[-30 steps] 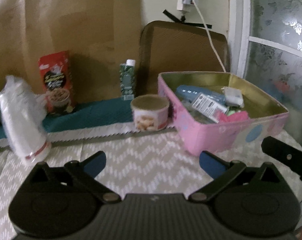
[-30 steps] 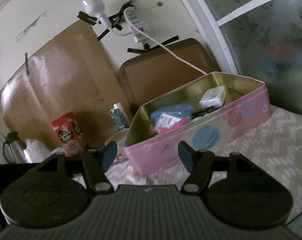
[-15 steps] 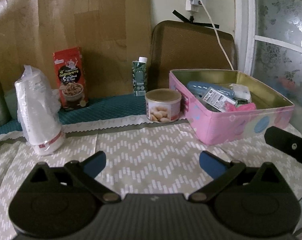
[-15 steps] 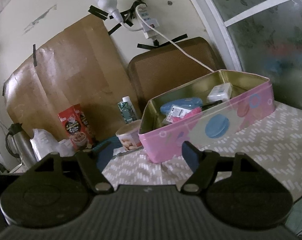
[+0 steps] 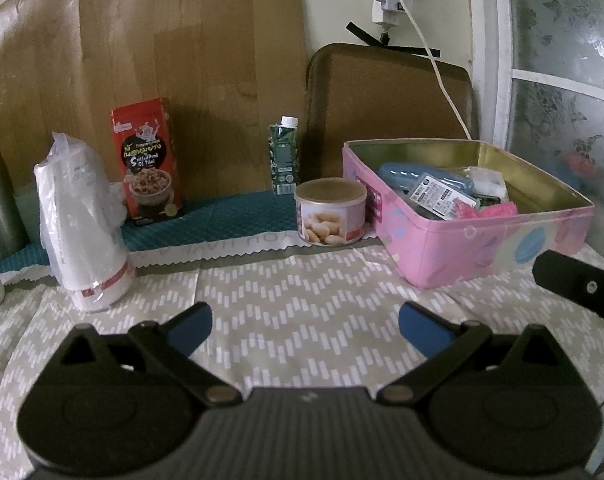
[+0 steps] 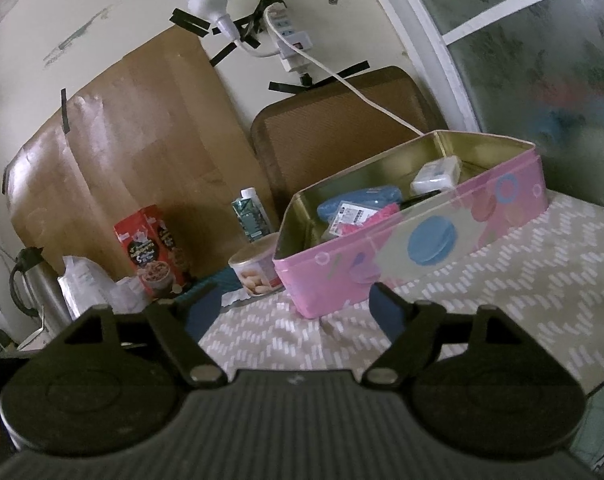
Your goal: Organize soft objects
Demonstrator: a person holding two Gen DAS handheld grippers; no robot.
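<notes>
The pink tin (image 6: pixel 418 248) of soft things sits on the table at about one o'clock from the right hand-held gripper (image 6: pixel 291 312) — the nearer of the two — long side slanting up to the right. Its jaws have just been opening, nothing between them. The left hand-held gripper (image 5: pixel 306 320) is spread and empty, tin at two o'clock.

Left wrist view: low over the table (image 5: pixel 302 320), facing its back edge and the wall, left tongs (image 5: pixel 304 326) in the foreground, pink tin (image 5: pixel 482 248) near on the right. Right wrist view: low too, nearer the table's right edge, angled left and tilted, right tongs (image 6: pixel 289 312) just before the pink tin (image 6: pixel 382 264). Shared: tin, peanut can (image 5: pixel 330 216) (image 6: pixel 253 272), red box (image 5: pixel 147 160) (image 6: pixel 153 252), green carton (image 5: pixel 283 156) (image 6: pixel 251 216), brown board (image 5: pixel 386 108) (image 6: pixel 342 132).
</notes>
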